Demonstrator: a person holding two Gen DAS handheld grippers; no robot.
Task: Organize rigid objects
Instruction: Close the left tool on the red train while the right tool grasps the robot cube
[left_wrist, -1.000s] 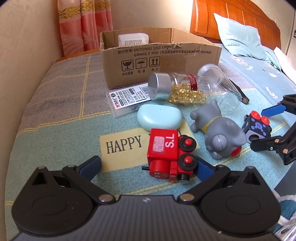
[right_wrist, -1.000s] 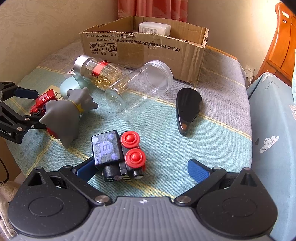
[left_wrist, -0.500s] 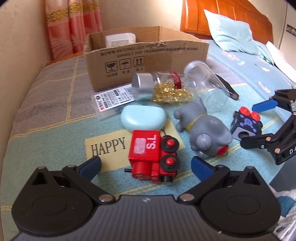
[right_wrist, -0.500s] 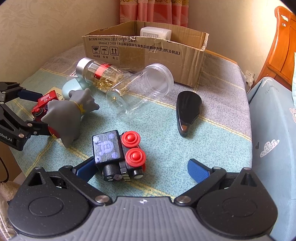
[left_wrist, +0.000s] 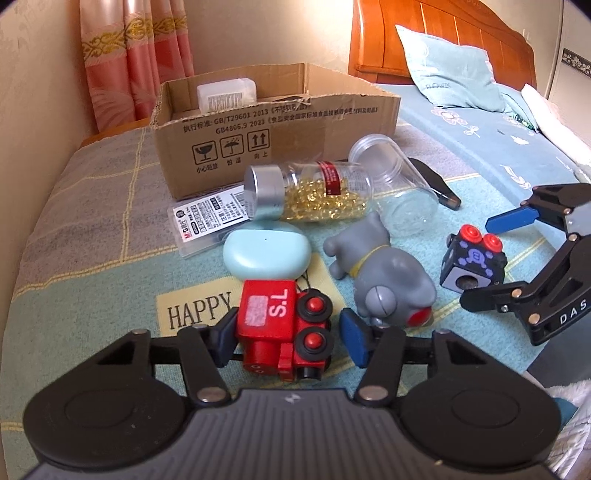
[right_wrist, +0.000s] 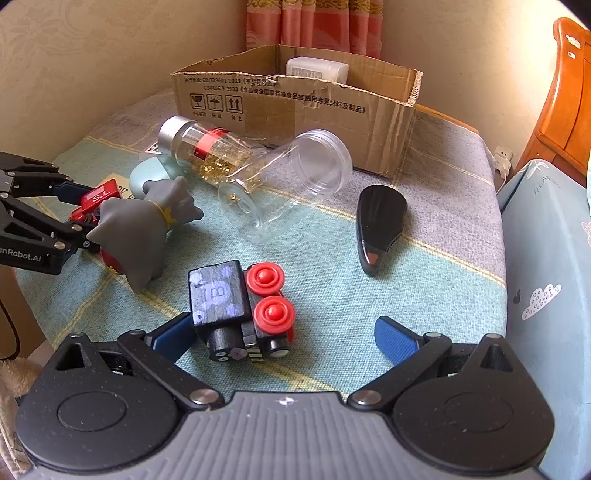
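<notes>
A red toy train (left_wrist: 284, 332) marked "S.L" lies on the blanket between the jaws of my left gripper (left_wrist: 290, 338). The left pad touches its side and a small gap stays at the right pad. A black toy train (right_wrist: 240, 310) with red wheels lies between the wide-open jaws of my right gripper (right_wrist: 291, 338), close to the left finger (right_wrist: 173, 332). The open cardboard box (left_wrist: 273, 122) stands at the back and holds a white container (left_wrist: 226, 94).
A grey toy figure (left_wrist: 384, 269), a mint case (left_wrist: 266, 253), a capsule bottle (left_wrist: 314, 194), an empty clear jar (right_wrist: 291, 181), a flat clear pack (left_wrist: 207, 221) and a black clip-like object (right_wrist: 378, 225) lie on the blanket. A bed with a pillow (left_wrist: 448, 66) lies at right.
My left gripper has moved forward around the red train and its jaws have narrowed onto it. The right gripper has barely moved and stays open around the black train.
</notes>
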